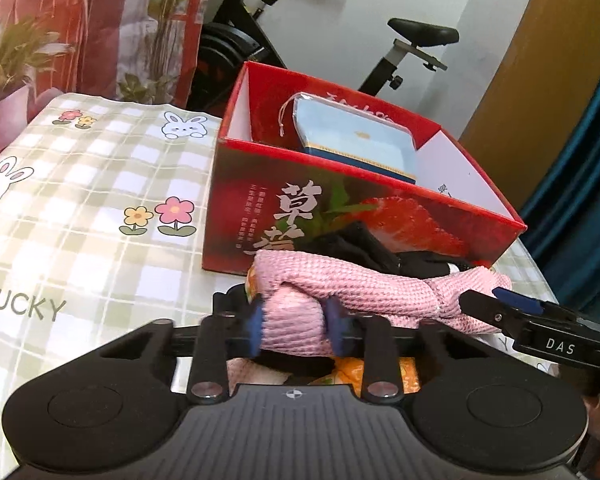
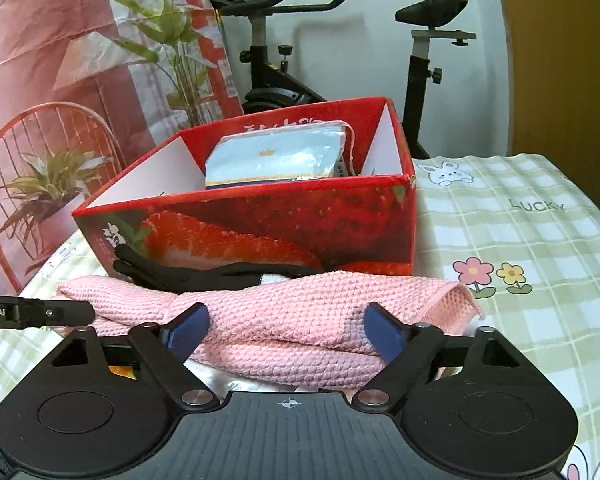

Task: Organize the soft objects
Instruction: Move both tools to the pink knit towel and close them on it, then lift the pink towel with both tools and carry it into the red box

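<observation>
- While the pink towel (image 1: pixel 340 292) is lying bunched on the tabletop (image 1: pixel 80 200) just in front of the red box (image 1: pixel 340 216), I am pinching one end of it in the left claw (image 1: pixel 296 322); its blue pads are drawn narrow, with a fold of cloth squeezed between them.
- I am holding the right claw (image 2: pixel 286 330) wide apart around the other end of the towel; its pads (image 2: pixel 384 336) are sitting at the cloth's flanks without compressing it.
- A black glove (image 2: pixel 204 272) is resting between the towel and the box wall, touching both; something orange (image 1: pixel 380 372) is showing beneath the towel, too hidden to identify.
- The box already contains a light blue packet (image 1: pixel 356 140), leaving open floor beside it.
- Risk, as I judge it: with only one end gripped, a lift would let the free end sag and drag the glove or catch on the box rim.
- Risk: the left grip is taking a single loose fold, so the weave could slide out under the towel's own weight.
- Risk: closing the right claw too low could trap the orange item along with the cloth.
</observation>
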A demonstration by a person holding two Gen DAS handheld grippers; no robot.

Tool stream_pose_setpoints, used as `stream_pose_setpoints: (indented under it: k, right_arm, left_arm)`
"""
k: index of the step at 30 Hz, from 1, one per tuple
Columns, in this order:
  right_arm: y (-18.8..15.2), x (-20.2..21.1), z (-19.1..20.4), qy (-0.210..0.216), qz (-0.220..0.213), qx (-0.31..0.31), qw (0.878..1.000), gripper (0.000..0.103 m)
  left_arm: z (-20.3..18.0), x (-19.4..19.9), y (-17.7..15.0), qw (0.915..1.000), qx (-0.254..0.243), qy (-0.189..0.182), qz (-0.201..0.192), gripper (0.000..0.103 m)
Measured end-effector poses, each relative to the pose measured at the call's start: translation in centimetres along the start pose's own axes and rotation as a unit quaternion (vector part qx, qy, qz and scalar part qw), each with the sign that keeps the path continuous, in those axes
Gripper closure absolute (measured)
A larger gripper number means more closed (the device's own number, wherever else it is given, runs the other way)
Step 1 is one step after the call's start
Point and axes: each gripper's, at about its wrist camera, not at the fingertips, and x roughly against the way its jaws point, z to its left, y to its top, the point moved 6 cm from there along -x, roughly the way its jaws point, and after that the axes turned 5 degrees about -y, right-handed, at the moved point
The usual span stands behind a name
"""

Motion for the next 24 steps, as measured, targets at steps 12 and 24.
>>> stream_pose_setpoints:
  k: [12,24]
  right_arm:
    - [-0.8,2.6,0.9,0.023,-0.010,-0.003,1.000,0.073]
    - [-1.6,4.0,0.7,0.028,-0.026,-0.003,0.999,0.082]
  left_arm:
    - [-1.6,1.3,-2.0,0.9998,-0.004,-0.020,-0.009,0.079]
    - [-1.0,1.7,-2.7,0.9997,0.003,-0.022,-0.008,0.079]
